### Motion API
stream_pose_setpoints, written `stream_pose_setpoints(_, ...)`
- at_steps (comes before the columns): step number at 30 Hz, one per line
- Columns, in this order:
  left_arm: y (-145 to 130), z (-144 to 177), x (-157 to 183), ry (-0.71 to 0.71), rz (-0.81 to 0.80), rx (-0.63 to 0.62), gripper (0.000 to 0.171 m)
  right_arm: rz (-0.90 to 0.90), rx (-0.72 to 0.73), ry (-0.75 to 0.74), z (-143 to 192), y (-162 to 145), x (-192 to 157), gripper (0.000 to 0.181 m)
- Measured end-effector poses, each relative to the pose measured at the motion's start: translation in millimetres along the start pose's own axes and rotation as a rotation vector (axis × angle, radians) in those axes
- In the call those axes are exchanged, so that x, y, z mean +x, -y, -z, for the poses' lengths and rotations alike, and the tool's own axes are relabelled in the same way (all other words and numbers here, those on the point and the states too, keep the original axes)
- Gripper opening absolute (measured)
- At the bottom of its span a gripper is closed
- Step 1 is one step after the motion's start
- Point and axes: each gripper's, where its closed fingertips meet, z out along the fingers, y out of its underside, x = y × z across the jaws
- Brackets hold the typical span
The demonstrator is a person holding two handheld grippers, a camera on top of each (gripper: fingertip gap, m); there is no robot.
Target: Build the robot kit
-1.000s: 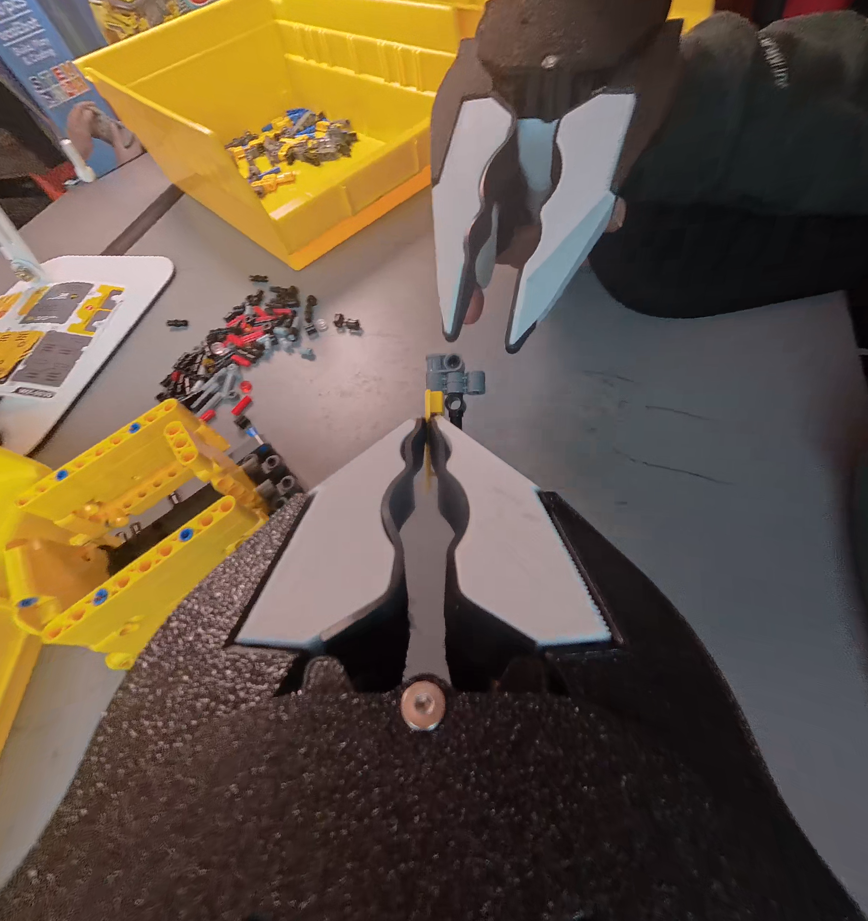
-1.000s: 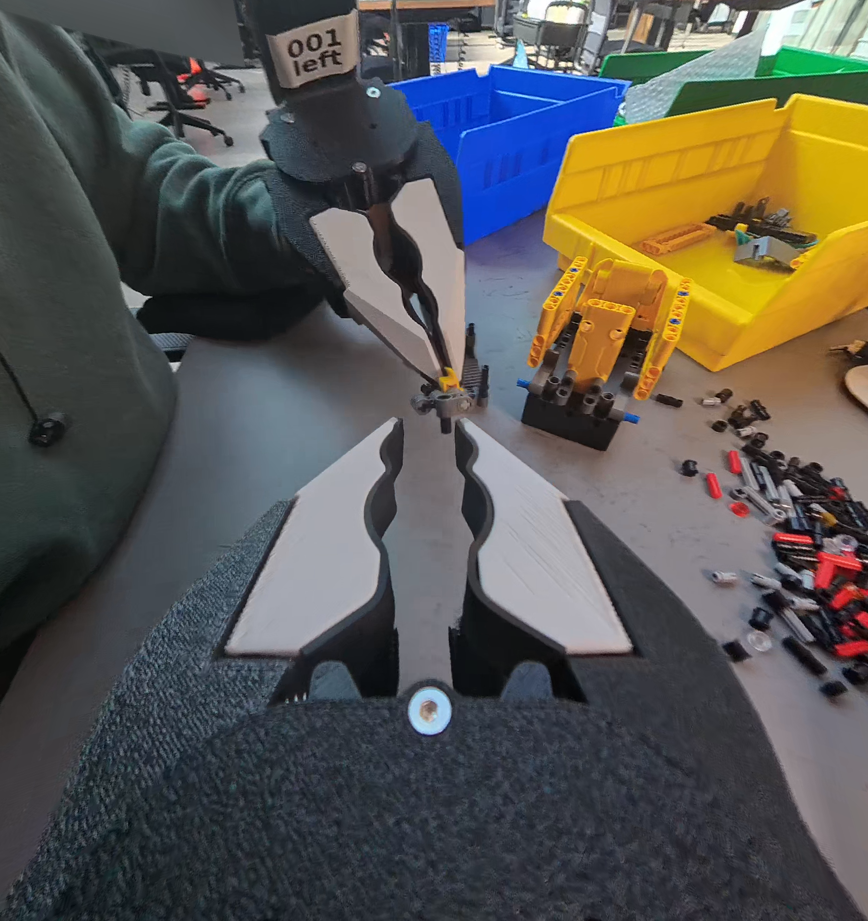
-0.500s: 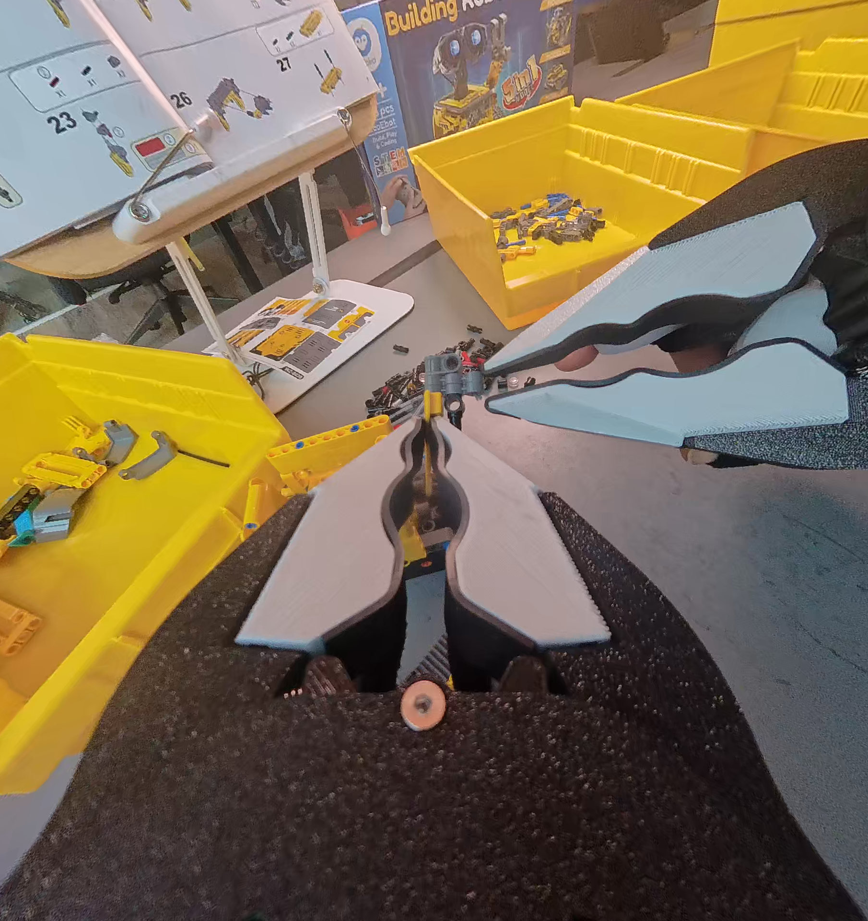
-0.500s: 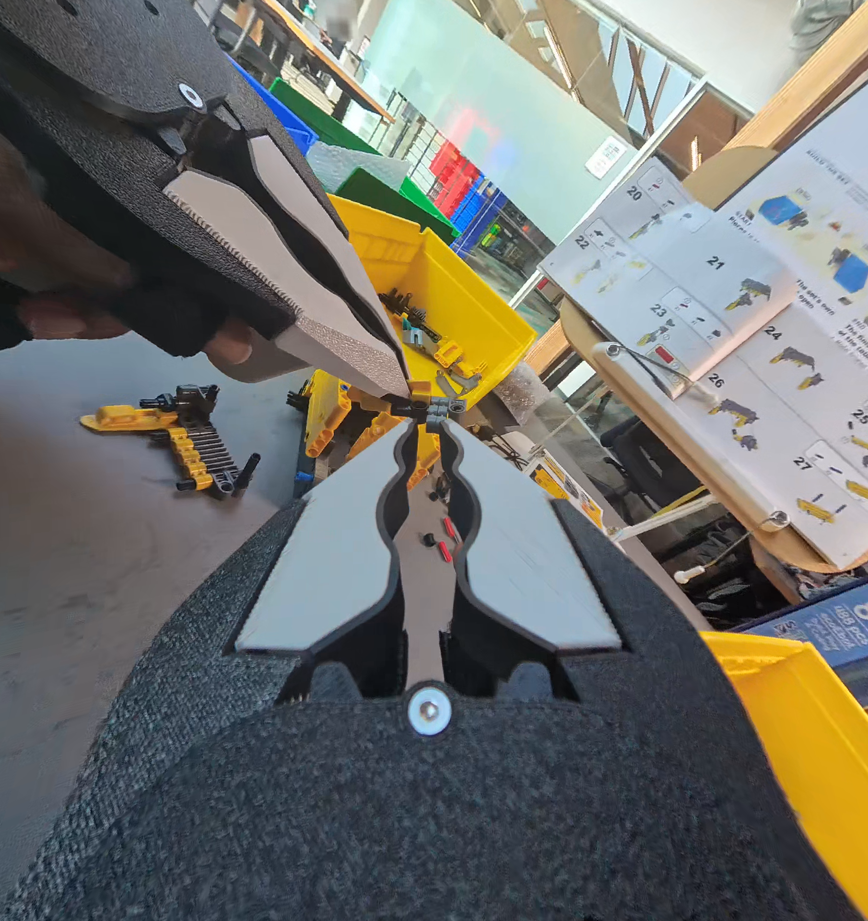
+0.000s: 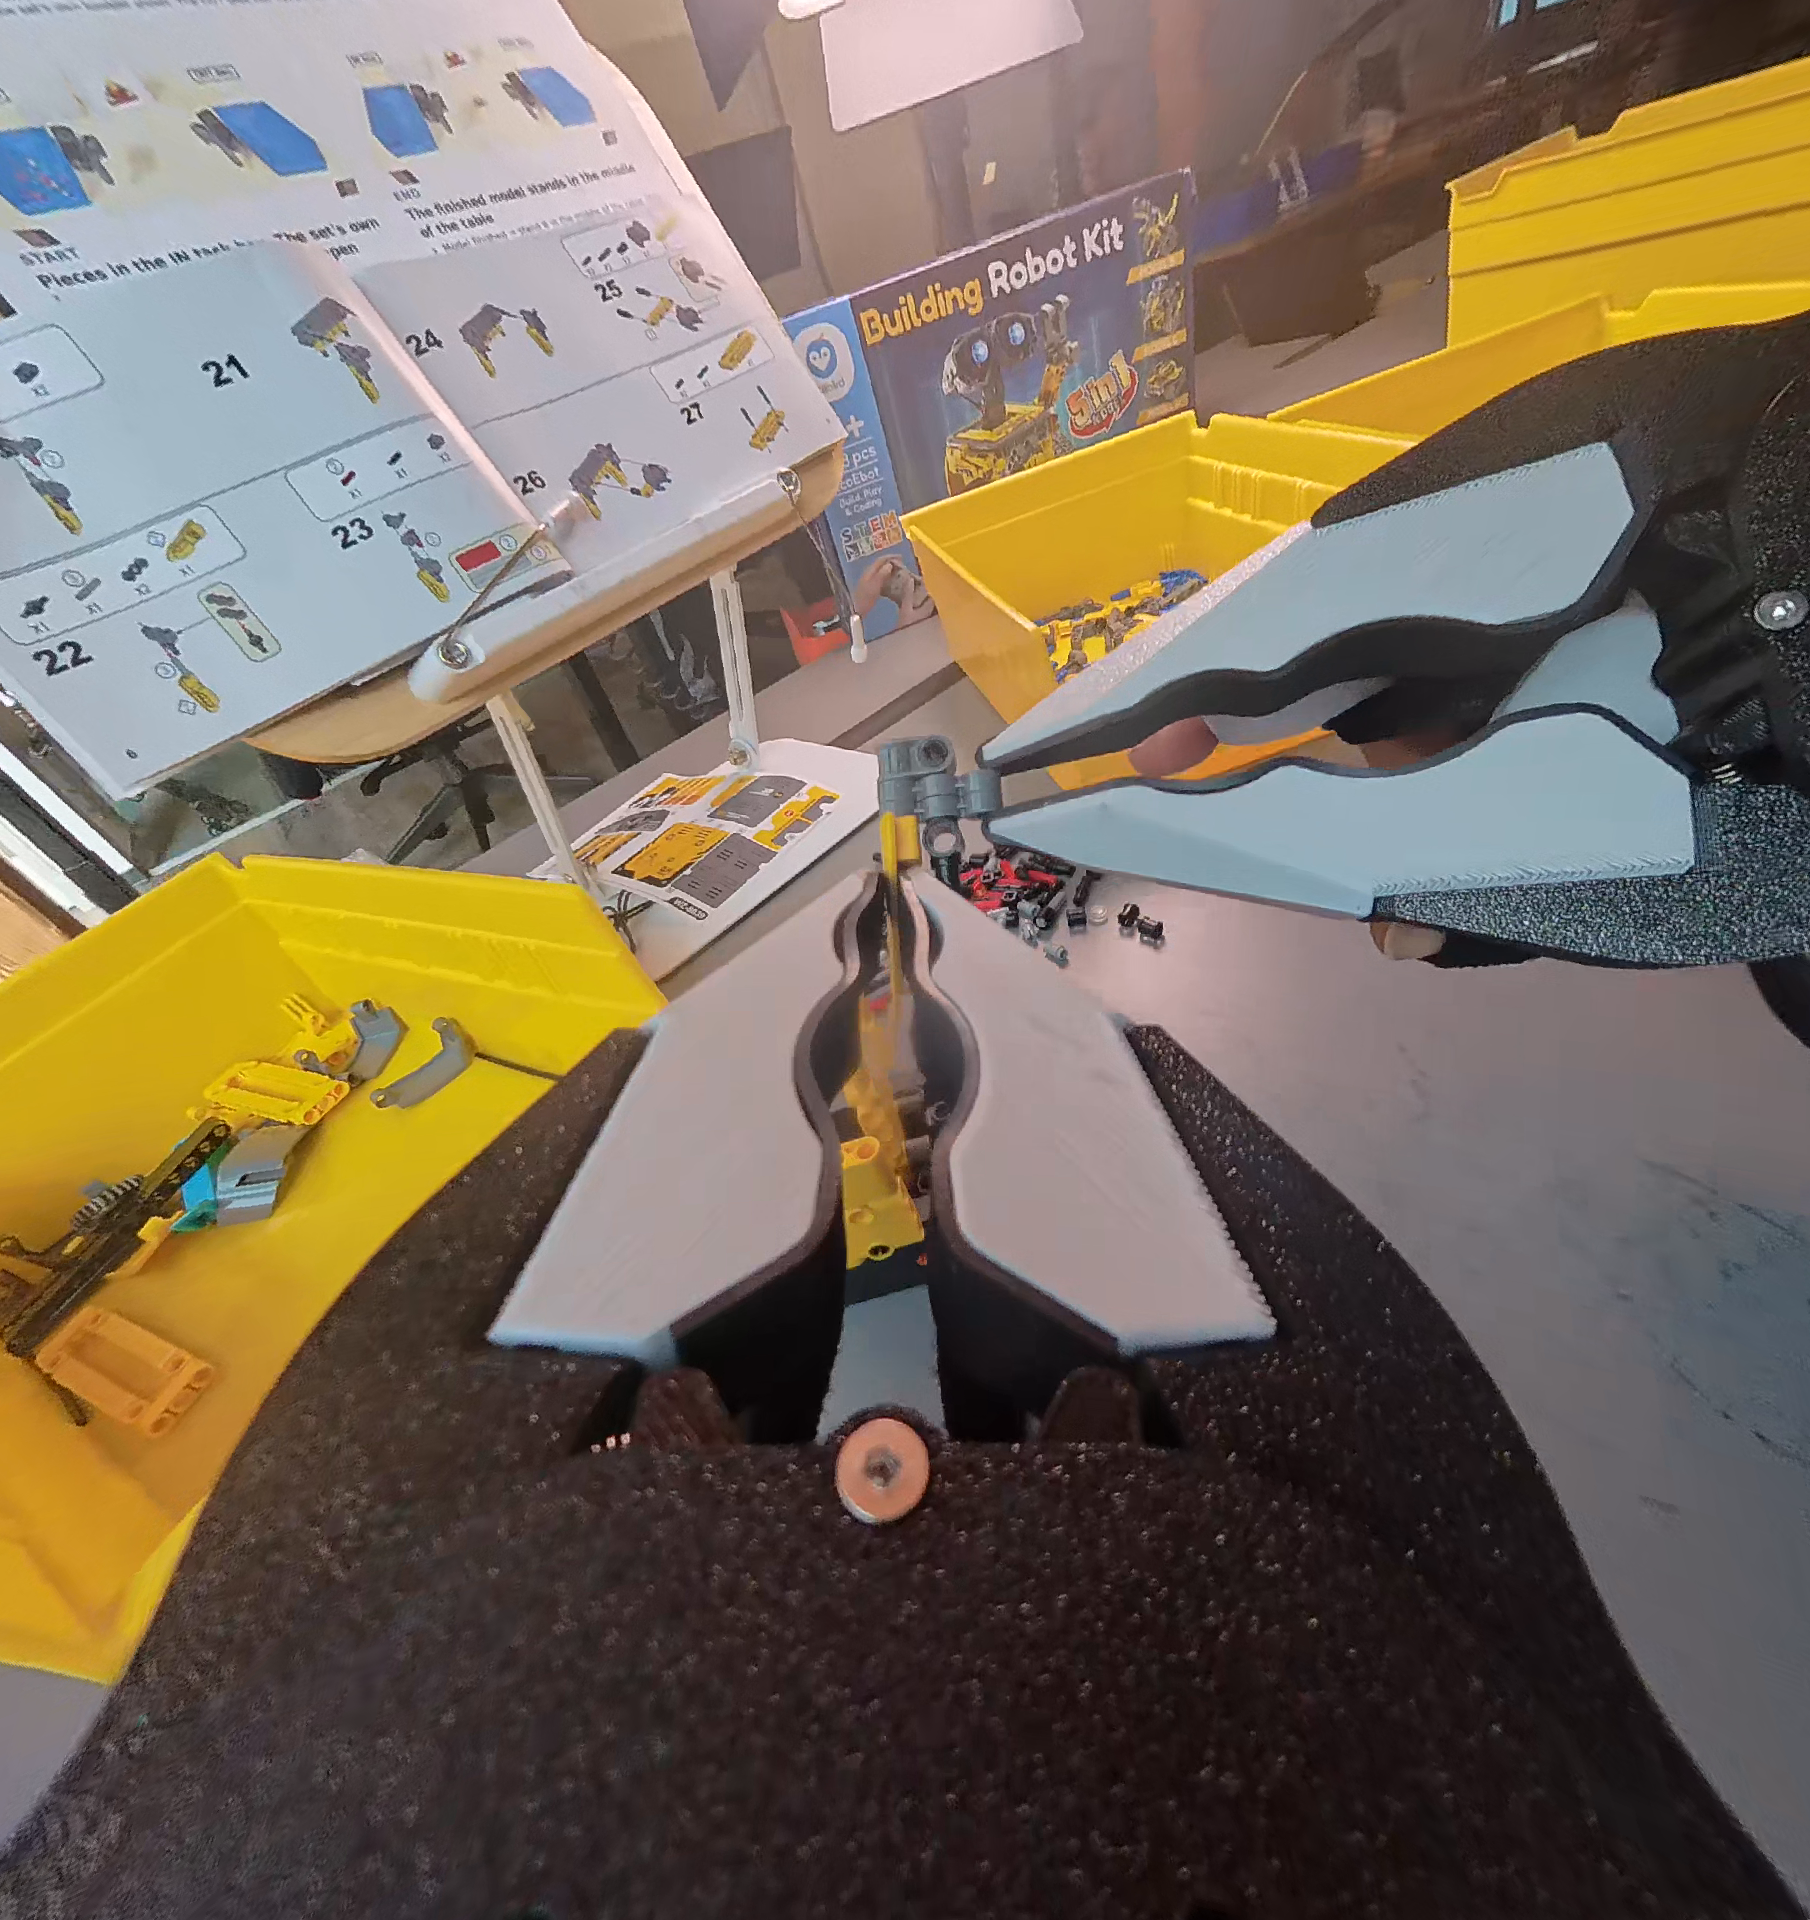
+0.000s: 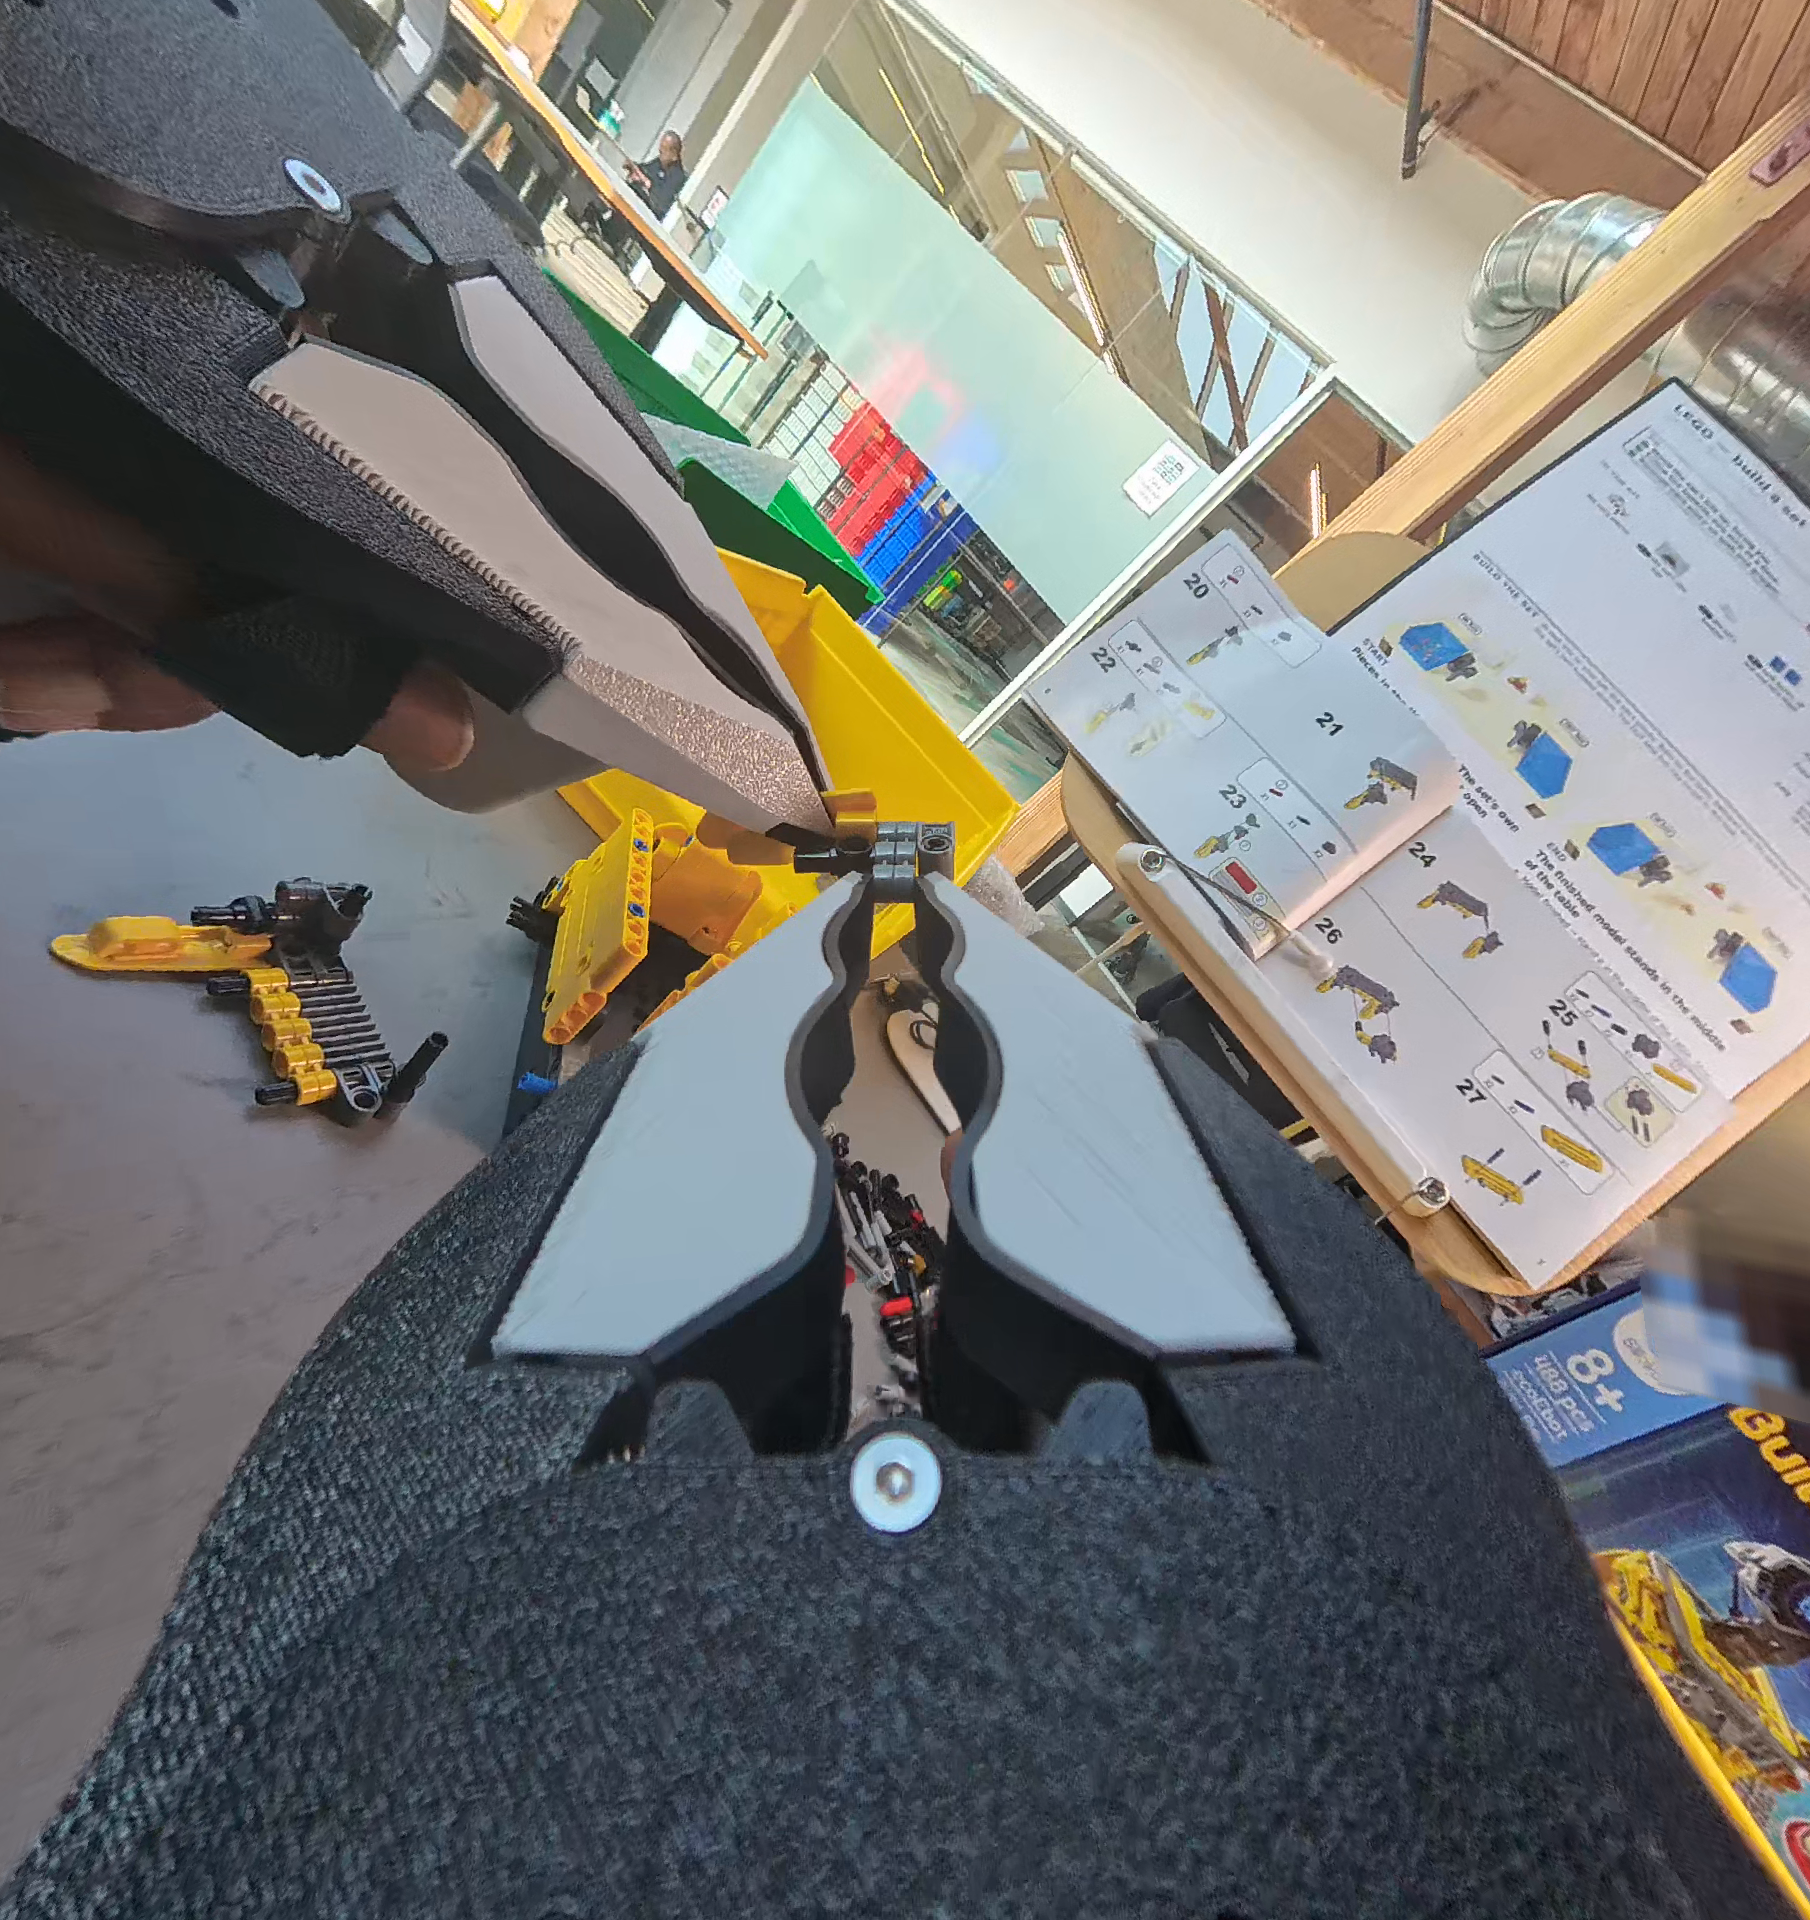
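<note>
My left gripper [image 5: 896, 883] is shut on a thin yellow beam [image 5: 893, 852] that stands up between its jaws. A small grey connector [image 5: 927, 779] sits on the beam's top end. My right gripper [image 5: 987, 792] comes in from the right, its tips closed on the connector's right end. In the right wrist view my right gripper [image 6: 893, 883] pinches the grey connector [image 6: 911, 844]. There the left gripper [image 6: 813, 816] reaches in from the upper left, holding the yellow beam [image 6: 847, 808]. Both are held up above the grey table [image 5: 1503, 1195].
A yellow bin [image 5: 288, 914] with loose parts is at my left. Another yellow bin [image 5: 1067, 509] stands behind. An instruction booklet [image 5: 361, 436] on a stand and a kit box [image 5: 1026, 364] are at the back. Small loose parts [image 5: 1026, 899] and two part-built assemblies [image 6: 288, 987] [image 6: 610, 935] lie on the table. Left and right tips are no more than a few centimetres apart.
Both grippers have risen from the table and tilted up towards the booklet. My right gripper, open a second ago, has closed on the grey connector.
</note>
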Motion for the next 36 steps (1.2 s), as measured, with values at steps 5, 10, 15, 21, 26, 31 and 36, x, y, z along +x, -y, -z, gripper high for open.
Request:
stream_pose_setpoints(5, 14, -8, -13, -0.041, 0.061, 0.078, 0.001, 0.067, 0.028, 0.021, -10, 10, 17, 0.006)
stream_pose_setpoints(10, 29, -31, -34, -0.097, 0.138, 0.111, 0.001, 0.112, 0.028, -0.012, -29, 11, 44, 0.006)
stream_pose_setpoints(15, 58, -75, -85, -0.072, 0.318, 0.227, 0.0, -0.119, 0.005, -0.079, -45, -5, 82, 0.027)
stream_pose_setpoints(21, 52, -131, -159, 0.066, 0.46, 0.296, 0.0, -0.307, -0.059, 0.0, -40, -58, 69, 0.02)
stream_pose_setpoints(26, 44, -152, -178, 0.114, 0.46, 0.268, 0.0, -0.346, -0.078, 0.079, -47, -79, 49, 0.019)
stream_pose_setpoints(31, 34, -164, -179, 0.15, 0.43, 0.23, 0.0, -0.343, -0.077, 0.134, -50, -83, 33, 0.018)
stream_pose_setpoints(36, 31, -166, -182, 0.155, 0.441, 0.215, 0.0, -0.358, -0.078, 0.157, -51, -85, 28, 0.018)
